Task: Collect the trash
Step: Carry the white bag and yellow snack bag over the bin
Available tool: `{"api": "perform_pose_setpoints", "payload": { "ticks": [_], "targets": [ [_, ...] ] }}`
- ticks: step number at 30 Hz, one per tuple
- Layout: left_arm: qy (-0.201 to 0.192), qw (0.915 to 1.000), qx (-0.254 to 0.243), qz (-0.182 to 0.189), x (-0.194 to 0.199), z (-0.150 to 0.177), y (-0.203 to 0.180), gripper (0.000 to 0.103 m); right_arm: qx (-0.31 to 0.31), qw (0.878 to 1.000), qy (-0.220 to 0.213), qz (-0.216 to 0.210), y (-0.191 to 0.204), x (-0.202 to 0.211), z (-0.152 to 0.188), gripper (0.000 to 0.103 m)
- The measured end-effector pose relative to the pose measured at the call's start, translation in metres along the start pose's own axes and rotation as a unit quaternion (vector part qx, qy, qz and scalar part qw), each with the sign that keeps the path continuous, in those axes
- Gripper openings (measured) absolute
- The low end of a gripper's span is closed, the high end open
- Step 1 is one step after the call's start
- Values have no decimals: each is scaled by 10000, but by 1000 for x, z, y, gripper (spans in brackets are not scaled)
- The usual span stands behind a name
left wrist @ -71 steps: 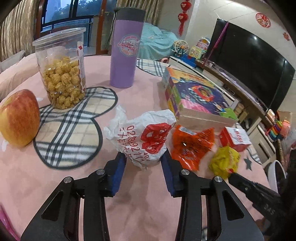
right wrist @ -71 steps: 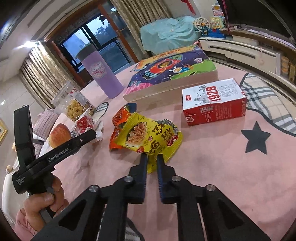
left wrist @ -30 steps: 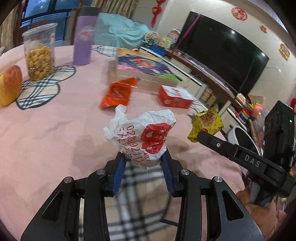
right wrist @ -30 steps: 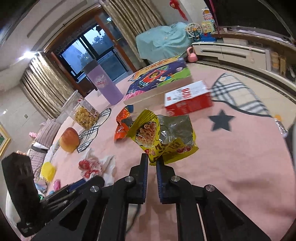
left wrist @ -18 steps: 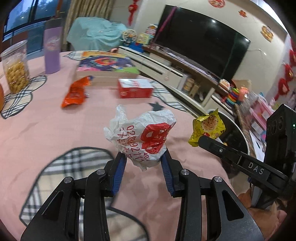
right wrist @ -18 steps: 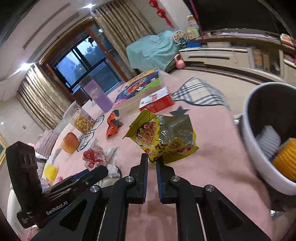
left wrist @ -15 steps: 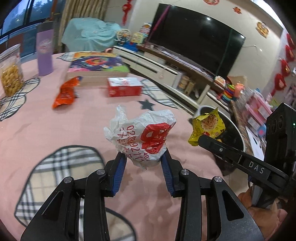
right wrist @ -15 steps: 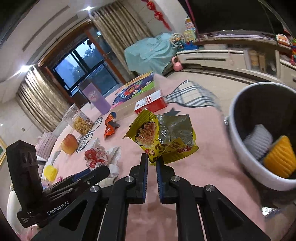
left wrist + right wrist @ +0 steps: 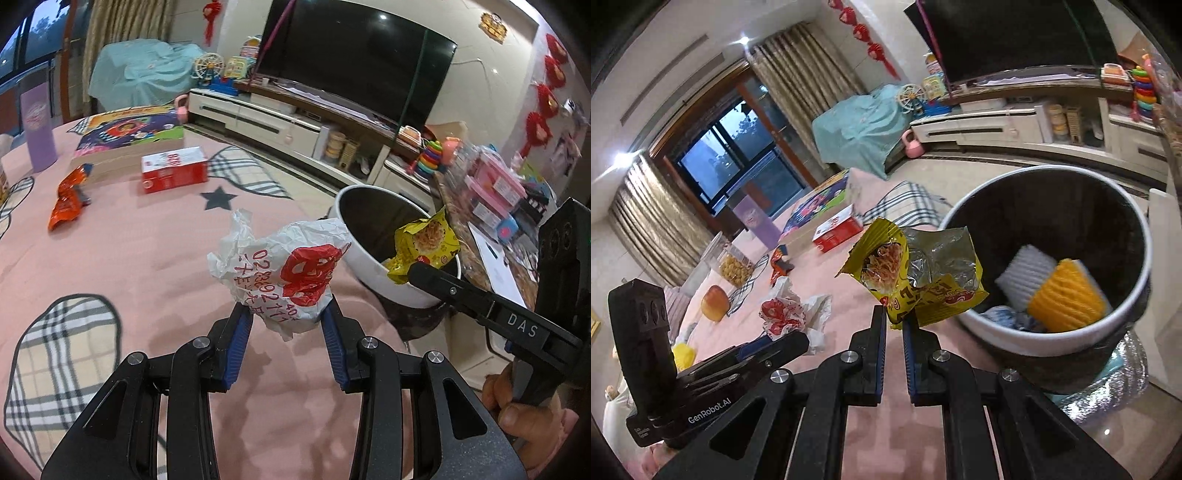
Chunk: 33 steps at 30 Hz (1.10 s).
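My left gripper is shut on a crumpled white wrapper with red print, held above the pink table near its edge. My right gripper is shut on a yellow snack bag, held beside the rim of a white trash bin. The bin has a dark inside and holds a white and a yellow ridged item. In the left wrist view the yellow bag hangs over the bin's rim. An orange wrapper and a red carton lie on the table.
A puzzle box and a purple tumbler stand far left. An apple and a snack jar sit farther back. Checked placemats lie on the table. A TV stand and toys line the wall.
Both grippers have swung with their trash from over the table toward the bin at its edge. The bin now looms larger and the yellow bag reaches its rim.
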<state>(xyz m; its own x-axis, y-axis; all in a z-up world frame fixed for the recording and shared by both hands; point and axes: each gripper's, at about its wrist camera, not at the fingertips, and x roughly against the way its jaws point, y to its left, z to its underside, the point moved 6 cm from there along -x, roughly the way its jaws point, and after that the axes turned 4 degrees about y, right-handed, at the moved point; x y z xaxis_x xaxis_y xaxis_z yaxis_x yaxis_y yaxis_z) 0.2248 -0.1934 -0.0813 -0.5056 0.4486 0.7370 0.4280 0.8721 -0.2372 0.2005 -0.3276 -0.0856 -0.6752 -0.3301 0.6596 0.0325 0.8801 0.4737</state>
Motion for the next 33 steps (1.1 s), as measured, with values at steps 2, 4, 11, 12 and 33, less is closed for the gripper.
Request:
{"api": "perform_pose_setpoints", "payload": {
  "ticks": [2,4,11,12,33],
  "targets": [
    [17,10000,-73,16,-3,-3,-9,37,-50,10000,-25,20,-5,4,-1,9],
    [18,9999,-129,29,-4,-5,-15,37,-92,9999,-63,62,-11,8,-2,9],
    [45,9995,-300,70,-14,-14,-38,37,-185,9996,-116,168,-30,16,-8,9],
    [48,9995,-311,77,-14,-14,-39,37,-195,9996,-123,190,-33,17,-9,9],
    [137,9970,-742,163,-47,-42,-89,37,-413,9983,17,406,-80,14,-29,9]
  ]
}}
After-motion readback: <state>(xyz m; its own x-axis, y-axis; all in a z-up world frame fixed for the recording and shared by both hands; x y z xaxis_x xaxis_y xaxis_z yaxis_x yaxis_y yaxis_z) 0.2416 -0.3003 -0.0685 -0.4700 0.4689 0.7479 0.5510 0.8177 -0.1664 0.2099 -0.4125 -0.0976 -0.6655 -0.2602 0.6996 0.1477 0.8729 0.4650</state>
